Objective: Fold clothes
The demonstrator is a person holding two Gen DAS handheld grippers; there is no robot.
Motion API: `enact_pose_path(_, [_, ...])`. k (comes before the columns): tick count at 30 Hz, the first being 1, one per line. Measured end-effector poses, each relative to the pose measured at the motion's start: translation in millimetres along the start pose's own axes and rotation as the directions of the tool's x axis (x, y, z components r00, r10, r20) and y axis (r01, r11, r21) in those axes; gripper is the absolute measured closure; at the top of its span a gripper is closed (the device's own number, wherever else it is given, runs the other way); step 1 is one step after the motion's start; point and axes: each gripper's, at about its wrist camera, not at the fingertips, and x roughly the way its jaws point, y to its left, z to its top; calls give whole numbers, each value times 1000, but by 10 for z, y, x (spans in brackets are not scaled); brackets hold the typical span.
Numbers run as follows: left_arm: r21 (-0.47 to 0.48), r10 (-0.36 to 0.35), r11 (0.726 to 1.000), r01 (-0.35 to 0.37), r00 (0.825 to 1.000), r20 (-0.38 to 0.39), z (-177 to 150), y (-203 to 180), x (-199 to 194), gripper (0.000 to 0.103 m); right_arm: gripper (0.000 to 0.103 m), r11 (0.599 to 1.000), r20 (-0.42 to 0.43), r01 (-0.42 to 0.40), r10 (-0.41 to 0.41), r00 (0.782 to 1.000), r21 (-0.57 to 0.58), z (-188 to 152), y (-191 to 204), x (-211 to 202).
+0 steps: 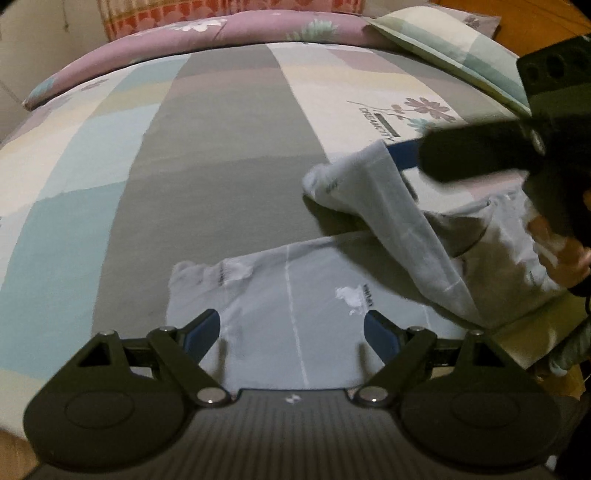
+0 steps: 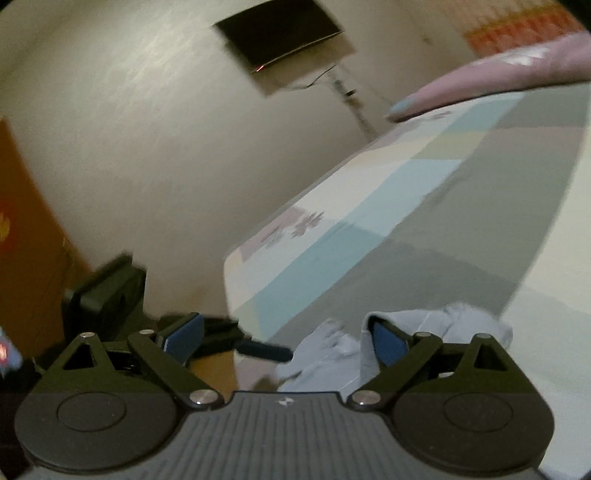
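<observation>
A pale grey-blue garment (image 1: 295, 295) with white printed marks lies on the bed, one part spread flat near me. My left gripper (image 1: 291, 325) hovers over that flat part, open, with nothing pinched between its blue pads. At the right, another part of the garment (image 1: 388, 192) is lifted off the bed and drapes over one blue finger (image 1: 402, 155) of the right gripper. In the right wrist view my right gripper (image 2: 284, 325) stands wide open. The garment (image 2: 461, 325) hangs over its right finger (image 2: 388, 343) and bunches below the jaws.
The bed sheet (image 1: 221, 147) is a patchwork of grey, blue and cream. A purple flowered quilt (image 1: 229, 29) lies along the far edge, with a pillow (image 1: 443, 44) at the far right. A hand (image 1: 565, 247) holds the right gripper. A wall (image 2: 129, 147) and the bed's corner (image 2: 236, 266) are beyond.
</observation>
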Motion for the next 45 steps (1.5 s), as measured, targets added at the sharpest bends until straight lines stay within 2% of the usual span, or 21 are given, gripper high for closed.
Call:
enact_pose_path(4, [-24, 16, 1000, -17, 1000, -15, -88, 61, -42, 18, 5, 1000, -92, -17, 15, 996, -24, -118, 107, 251])
enact_pose_path(8, [-43, 31, 999, -33, 999, -32, -171, 122, -53, 18, 5, 998, -149, -31, 40, 988, 63, -243, 46, 449])
enact_pose_path(10, [-52, 36, 998, -38, 999, -35, -179, 165, -64, 18, 5, 997, -152, -11, 22, 988, 74, -292, 31, 435])
enact_pose_path(12, [-59, 38, 997, -39, 999, -32, -193, 191, -76, 18, 5, 996, -135, 44, -33, 990, 79, -317, 13, 417])
enact_pose_path(16, [-65, 36, 997, -38, 999, -25, -232, 215, -85, 18, 5, 979, -131, 101, -79, 988, 177, -282, -163, 450])
enact_pose_path(18, [-69, 38, 997, -39, 999, -22, -247, 221, -101, 18, 5, 971, -142, 107, -78, 987, 213, -275, -177, 470])
enact_pose_path(21, [-78, 25, 997, -26, 1000, -12, -253, 230, -109, 18, 5, 976, -152, 100, -71, 986, 195, -290, -113, 374])
enact_pose_path(27, [-24, 14, 1000, -13, 1000, 27, -101, 62, -38, 18, 5, 969, -120, 169, -149, 982, 182, -284, -142, -181])
enact_pose_path(33, [71, 22, 997, -25, 998, 53, 143, -217, 188, 18, 5, 931, -55, 298, -293, 954, 210, -390, -251, -988])
enact_pose_path(38, [156, 150, 975, -159, 987, 65, 235, -363, 444, 19, 5, 891, 14, 353, -372, 928, 286, -578, -292, -1498])
enact_pose_path(41, [161, 172, 970, -185, 981, 88, 213, -358, 454, 18, 5, 877, 40, 369, -399, 916, 307, -681, -295, -1695])
enact_pose_path(45, [189, 265, 940, -283, 957, 117, 144, -342, 401, 18, 4, 869, 64, 373, -414, 908, 326, -768, -314, -1903])
